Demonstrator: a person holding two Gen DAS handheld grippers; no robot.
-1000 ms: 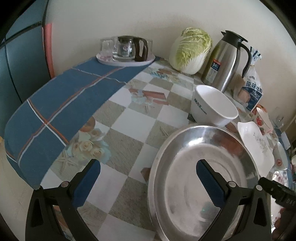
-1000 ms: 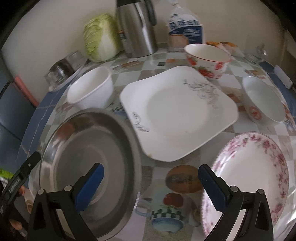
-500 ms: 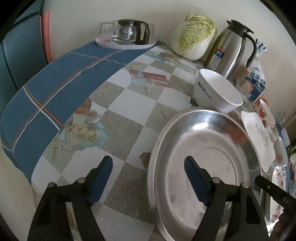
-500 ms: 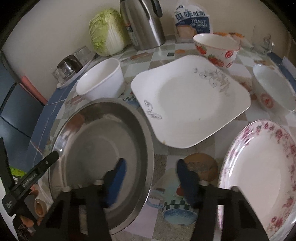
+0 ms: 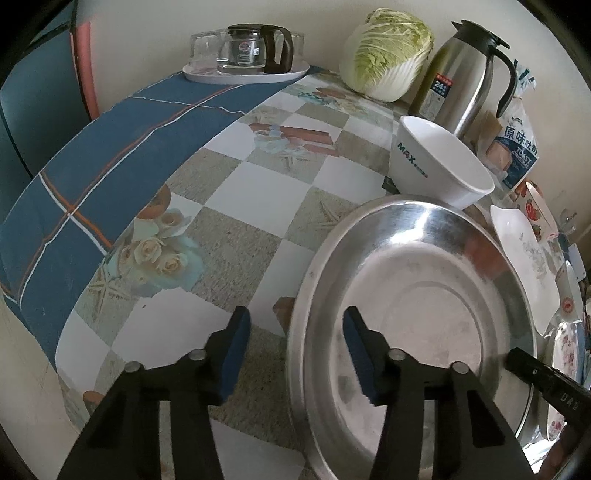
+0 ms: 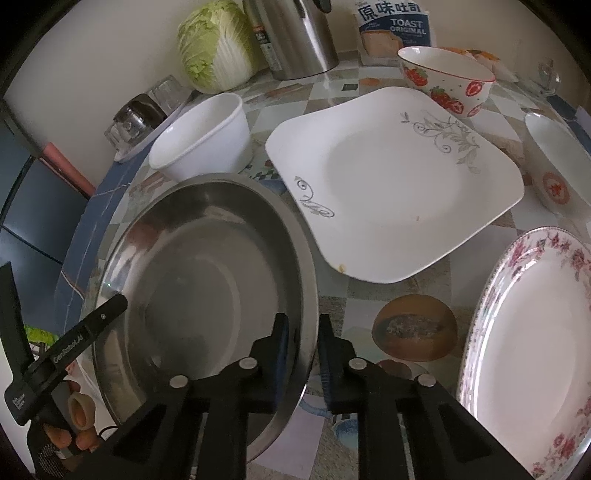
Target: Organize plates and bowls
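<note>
The steel basin (image 5: 417, 306) sits near the tabletop's (image 5: 236, 206) front edge, and both of your tools are at its rim. Your right gripper (image 6: 301, 345) has just closed down narrow: one blue pad lies inside the basin wall, the other outside, and they pinch the rim on the side toward the square plate (image 6: 391, 177). Your left gripper (image 5: 295, 347) straddles the opposite rim at about half width; its jaws have just been closing, with the rim between them, yet both pads stand clear of the metal. One left pad hangs over the checked cloth, the other over the basin's inside. Both tools point steeply down at the tabletop. In the right wrist view, fingers (image 6: 79, 411) of the hand on the left tool show at the lower left corner.

Beyond the basin's far rim stands the plain white bowl (image 5: 439, 162), just beside it. The square plate lies next to the basin, toward the middle of the tabletop, and the rose-patterned plate (image 6: 535, 354) lies near the front edge. A strawberry bowl (image 6: 447, 79) stands behind the square plate. Along the back edge stand a cabbage (image 5: 388, 55), a steel jug (image 5: 465, 77) and a bag of toast (image 6: 395, 26).
</note>
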